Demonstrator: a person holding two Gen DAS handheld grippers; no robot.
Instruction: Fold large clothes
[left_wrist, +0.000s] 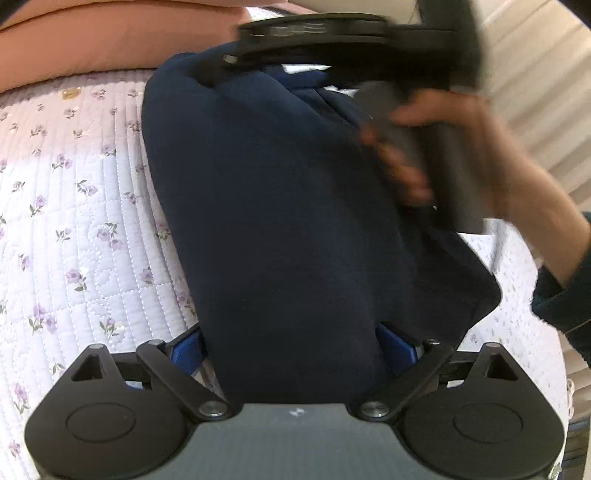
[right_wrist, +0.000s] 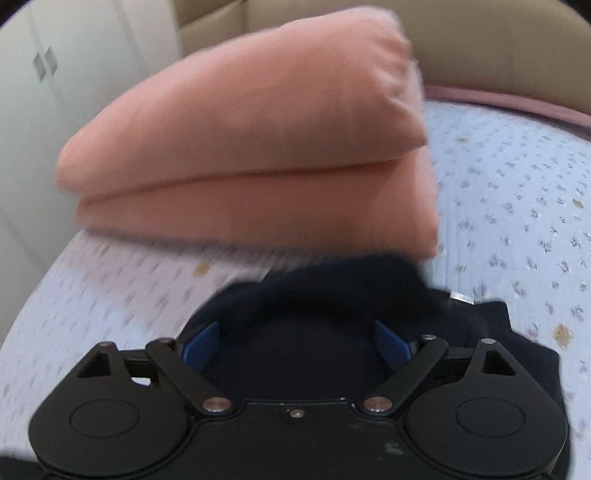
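A dark navy garment of thick, soft, fleece-like cloth (left_wrist: 280, 206) is lying folded into a plump, rounded bundle on a bed covered by a white quilted spread printed with small purple flowers (left_wrist: 74, 206). Its surface is looking matte and smooth, with gentle rolls along the upper edge and a loose flap trailing toward the lower right corner. A small pale label is showing at its far end.

The left tool (left_wrist: 291, 350) is standing with its blue-padded fingers (left_wrist: 186, 350) spread wide on either side of the near end of the bundle; the cloth is sitting between them, but whether the pads are pressing it cannot be told. The right tool (right_wrist: 295, 343) is likewise spread wide over the dark cloth, its blue pads apart from each other, with fabric bulging between them and no visible pinch. In the left wrist view a person's hand (left_wrist: 480, 158) in a dark sleeve is gripping the grey handle of that right tool above the far right side of the garment; this part is blurred.

Beyond the garment, a stack of two salmon-pink pillows with a fine ribbed weave (right_wrist: 251, 147) is resting on the bed, just past the bundle's far edge. A beige padded headboard (right_wrist: 480, 48) is rising behind.
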